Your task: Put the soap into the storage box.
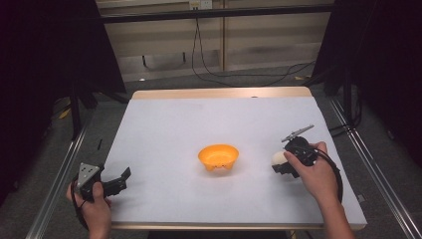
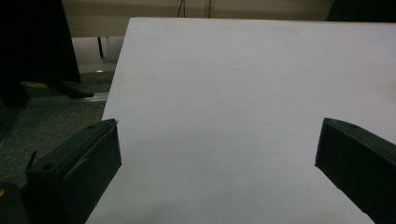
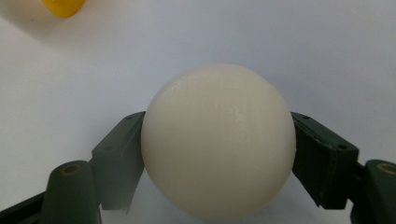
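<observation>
High view: a white ball [image 1: 278,158] is seen clamped in the right gripper [image 1: 281,164] at the right side of the table [image 1: 164,119], low over the surface or touching it; contact cannot be told. An orange bowl [image 1: 218,157] sits near the table's middle, to the left of the ball and about level with it in depth, so the move judged to come is a carry leftward toward the bowl. The right hand [image 1: 316,174] is much the nearer to the bowl; the left gripper [image 1: 122,180] is held at the near left corner, well apart from both bowl and ball, jaws spread and empty. Left gripper view: both jaws are seen wide apart with bare table between them, nothing gripped. Right gripper view: the ball [image 3: 218,140] is seated between the two jaws, each pad pressed on one side at about the ball's widest part, jaws closed on it. The ball being round, no long axis is to be minded. A yellow-orange edge of the bowl [image 3: 63,7] is caught at the upper left corner, ahead and to the left of the jaws, apart from the ball. A lift over the bowl's rim is judged to be needed before release.
</observation>
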`<state>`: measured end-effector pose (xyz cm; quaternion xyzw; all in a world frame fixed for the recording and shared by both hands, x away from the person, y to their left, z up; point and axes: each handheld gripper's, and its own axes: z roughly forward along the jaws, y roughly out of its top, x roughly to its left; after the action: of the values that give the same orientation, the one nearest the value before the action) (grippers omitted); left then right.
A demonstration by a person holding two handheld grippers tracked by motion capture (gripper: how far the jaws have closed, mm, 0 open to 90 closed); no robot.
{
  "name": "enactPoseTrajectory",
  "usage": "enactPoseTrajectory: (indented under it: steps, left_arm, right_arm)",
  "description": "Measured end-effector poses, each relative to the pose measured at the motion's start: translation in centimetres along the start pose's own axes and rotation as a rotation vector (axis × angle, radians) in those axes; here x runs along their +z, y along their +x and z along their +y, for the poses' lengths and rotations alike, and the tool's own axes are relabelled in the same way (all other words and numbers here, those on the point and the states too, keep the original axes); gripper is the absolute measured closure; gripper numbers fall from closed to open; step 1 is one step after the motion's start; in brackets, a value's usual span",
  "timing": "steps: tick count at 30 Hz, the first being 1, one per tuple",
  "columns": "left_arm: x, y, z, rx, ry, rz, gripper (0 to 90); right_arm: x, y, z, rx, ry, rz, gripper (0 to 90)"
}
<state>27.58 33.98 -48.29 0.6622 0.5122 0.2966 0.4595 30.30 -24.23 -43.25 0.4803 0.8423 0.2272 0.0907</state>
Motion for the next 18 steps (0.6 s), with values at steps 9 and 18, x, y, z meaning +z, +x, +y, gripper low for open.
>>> enactPoseTrajectory:
  steps: [9,18]
  left_arm:
    - [0.0,0.0,0.0,-0.006,-0.003,-0.004,0.0]
    - [0.0,0.0,0.0,-0.006,-0.003,-0.003,0.0]
  right_arm:
    - [-0.2,1.1,1.8,-0.038,-0.002,0.017,24.9]
    - [-0.1,2.3,3.4,-0.054,-0.007,0.040,24.9]
